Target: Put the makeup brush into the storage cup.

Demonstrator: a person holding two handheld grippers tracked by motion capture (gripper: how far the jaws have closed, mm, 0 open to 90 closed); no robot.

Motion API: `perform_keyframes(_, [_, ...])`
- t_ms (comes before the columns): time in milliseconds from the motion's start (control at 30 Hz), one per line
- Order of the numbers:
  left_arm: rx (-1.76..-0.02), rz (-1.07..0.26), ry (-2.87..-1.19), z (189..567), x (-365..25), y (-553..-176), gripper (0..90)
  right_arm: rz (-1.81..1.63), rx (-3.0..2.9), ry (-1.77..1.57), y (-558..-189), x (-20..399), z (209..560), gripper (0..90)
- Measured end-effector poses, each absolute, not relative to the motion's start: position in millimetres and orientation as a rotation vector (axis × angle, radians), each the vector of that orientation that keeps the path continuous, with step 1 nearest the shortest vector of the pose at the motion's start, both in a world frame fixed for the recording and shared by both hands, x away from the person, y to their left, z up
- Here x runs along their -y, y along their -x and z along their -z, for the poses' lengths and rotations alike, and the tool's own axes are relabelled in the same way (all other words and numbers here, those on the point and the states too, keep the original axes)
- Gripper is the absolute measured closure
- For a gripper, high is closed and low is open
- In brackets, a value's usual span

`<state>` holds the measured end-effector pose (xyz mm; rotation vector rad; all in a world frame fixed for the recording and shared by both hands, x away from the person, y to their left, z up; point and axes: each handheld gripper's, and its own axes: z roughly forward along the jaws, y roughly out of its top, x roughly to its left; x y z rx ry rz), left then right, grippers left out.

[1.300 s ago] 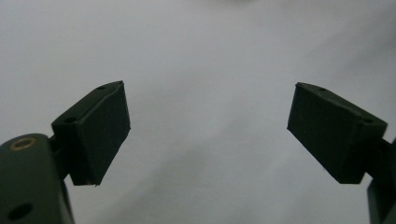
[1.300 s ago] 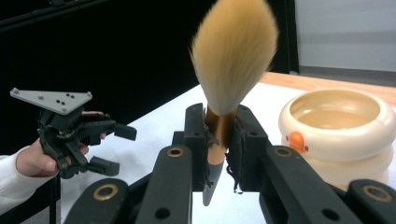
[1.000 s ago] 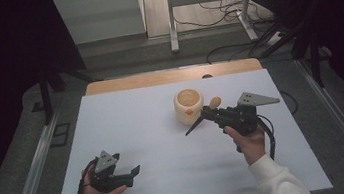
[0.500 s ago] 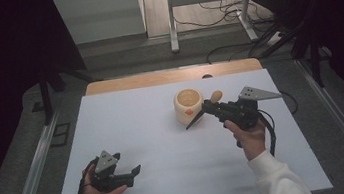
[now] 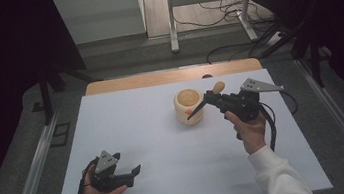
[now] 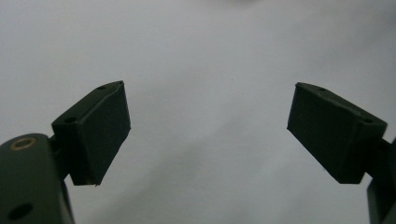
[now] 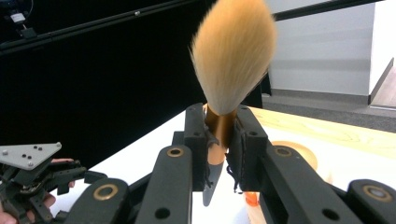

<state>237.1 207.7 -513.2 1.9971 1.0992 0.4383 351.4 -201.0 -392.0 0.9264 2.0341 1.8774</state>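
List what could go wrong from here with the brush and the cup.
1. The right gripper pinches the brush only at its narrow neck, so it may twist or slip out.
2. The long black handle crosses right by the cup; a swing could knock the cup over.
3. The left gripper rests open, far from the cup, so nothing steadies it.

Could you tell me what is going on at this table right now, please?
A person is working at a white table with a claw in each hand. The right claw is shut on a brush, gripping it just below its tan bristles and holding it beside a round wooden cup. The left claw rests open near the table's front edge, with nothing between its jaws.
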Motion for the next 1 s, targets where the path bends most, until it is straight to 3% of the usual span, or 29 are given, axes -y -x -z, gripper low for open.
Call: perform_keyframes(1000, [-1.091,-0.459,-1.981,510.1,-208.8,-235.3,13.9,-1.840,-1.995,-0.967,-380.1,200.5,378.6,78.8])
